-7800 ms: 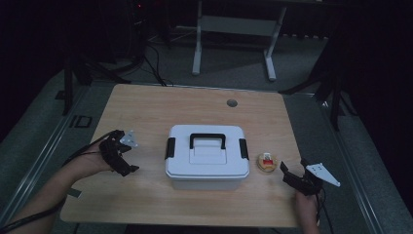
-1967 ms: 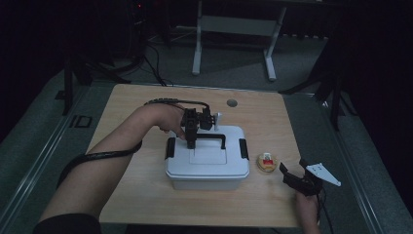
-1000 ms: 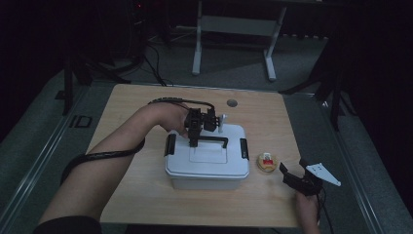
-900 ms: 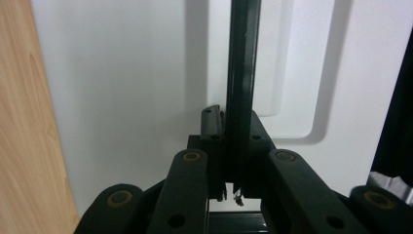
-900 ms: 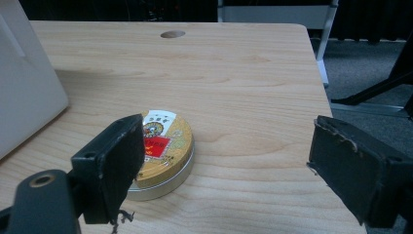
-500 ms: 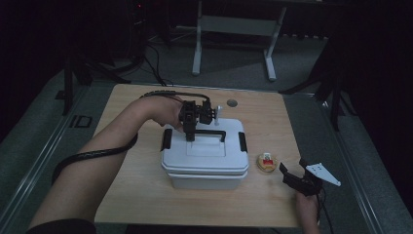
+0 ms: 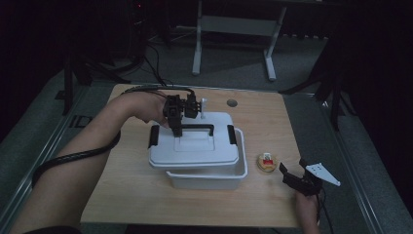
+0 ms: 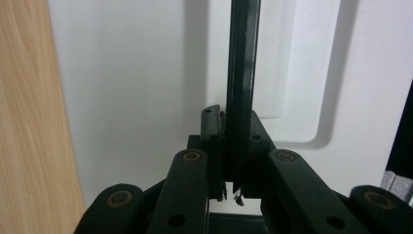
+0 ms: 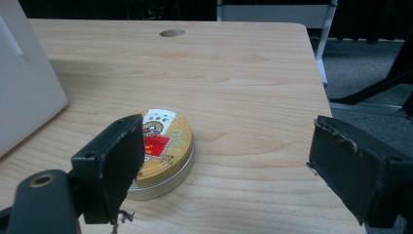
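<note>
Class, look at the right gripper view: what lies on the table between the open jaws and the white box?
A round gold tin sits there on the table, beside the right gripper's left jaw, with bare wood between it and the box.

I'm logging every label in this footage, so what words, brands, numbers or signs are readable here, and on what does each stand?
None can be read.
Round tin: its lid bears a red panel and a white panel with small print, too small and blurred to read.
Floor marking left of the table: pale characters, partly hidden by the person's arm, not legible.
White box lid, held by the left claw: no text shows.
</note>
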### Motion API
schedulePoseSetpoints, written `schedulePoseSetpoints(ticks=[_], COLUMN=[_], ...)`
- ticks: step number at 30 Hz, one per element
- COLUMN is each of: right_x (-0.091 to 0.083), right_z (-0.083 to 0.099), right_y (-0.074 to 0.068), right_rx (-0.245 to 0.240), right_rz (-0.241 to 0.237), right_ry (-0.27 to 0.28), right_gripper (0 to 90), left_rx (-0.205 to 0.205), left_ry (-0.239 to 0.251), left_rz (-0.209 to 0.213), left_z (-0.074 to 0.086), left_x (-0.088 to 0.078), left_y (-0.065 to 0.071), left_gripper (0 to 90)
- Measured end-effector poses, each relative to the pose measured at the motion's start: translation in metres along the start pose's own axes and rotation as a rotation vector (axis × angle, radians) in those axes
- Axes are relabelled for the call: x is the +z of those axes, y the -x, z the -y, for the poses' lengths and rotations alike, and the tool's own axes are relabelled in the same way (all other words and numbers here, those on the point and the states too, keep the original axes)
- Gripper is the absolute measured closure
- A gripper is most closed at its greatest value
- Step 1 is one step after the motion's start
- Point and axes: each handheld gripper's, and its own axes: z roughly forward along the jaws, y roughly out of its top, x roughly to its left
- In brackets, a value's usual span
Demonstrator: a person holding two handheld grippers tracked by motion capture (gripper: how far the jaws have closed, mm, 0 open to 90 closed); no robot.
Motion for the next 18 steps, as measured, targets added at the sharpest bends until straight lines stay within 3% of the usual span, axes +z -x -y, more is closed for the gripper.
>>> schedulePoseSetpoints(ticks=[10, 18], right_x=[0.0, 0.0], right_z=[0.0, 0.0], right_y=[0.001, 0.0], right_rx=[0.006, 0.004], right_rz=[0.002, 0.006], right_ry=[0.001, 0.0], right_gripper=[12.8, 12.8], left_rx=[-0.053, -0.124], left_ry=[0.025, 0.039], left_rz=[-0.002, -0.019], left_z=[0.034, 0.082], left_x=[-0.002, -0.013], left_y=[-0.002, -0.001], left_gripper=[83.4, 83.4])
